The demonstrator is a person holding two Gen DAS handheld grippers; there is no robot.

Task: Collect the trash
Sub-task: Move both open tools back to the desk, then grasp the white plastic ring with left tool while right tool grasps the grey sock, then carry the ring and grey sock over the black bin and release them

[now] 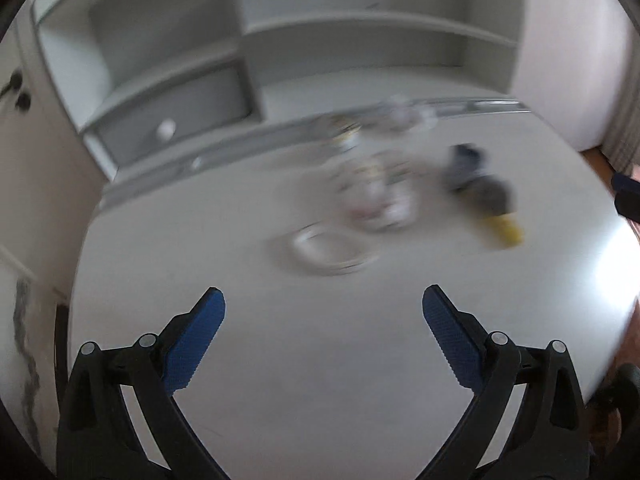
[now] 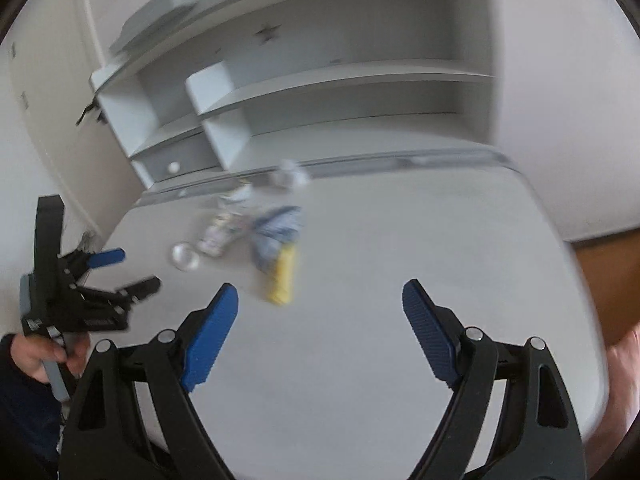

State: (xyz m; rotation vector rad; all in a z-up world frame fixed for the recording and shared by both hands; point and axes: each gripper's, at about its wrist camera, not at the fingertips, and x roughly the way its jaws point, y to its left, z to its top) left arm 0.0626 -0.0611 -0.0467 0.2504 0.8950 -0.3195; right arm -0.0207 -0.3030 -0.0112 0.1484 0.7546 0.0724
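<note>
Here our left tongs [image 1: 323, 308] and right tongs [image 2: 320, 300] gape empty above the surface [image 2: 380, 240]; blurred trash pile [image 2: 256, 232] mid-frame.

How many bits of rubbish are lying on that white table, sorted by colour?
The pictures are blurred, so this is a rough count.
Blue and yellow: 1, the crumpled wrapper
Clear plastic: 2, the round lid and the crumpled piece by the far edge
Whitish with print: 1, the small container
Total: 4, all on the table; finer bits may be lost in the blur.
</note>
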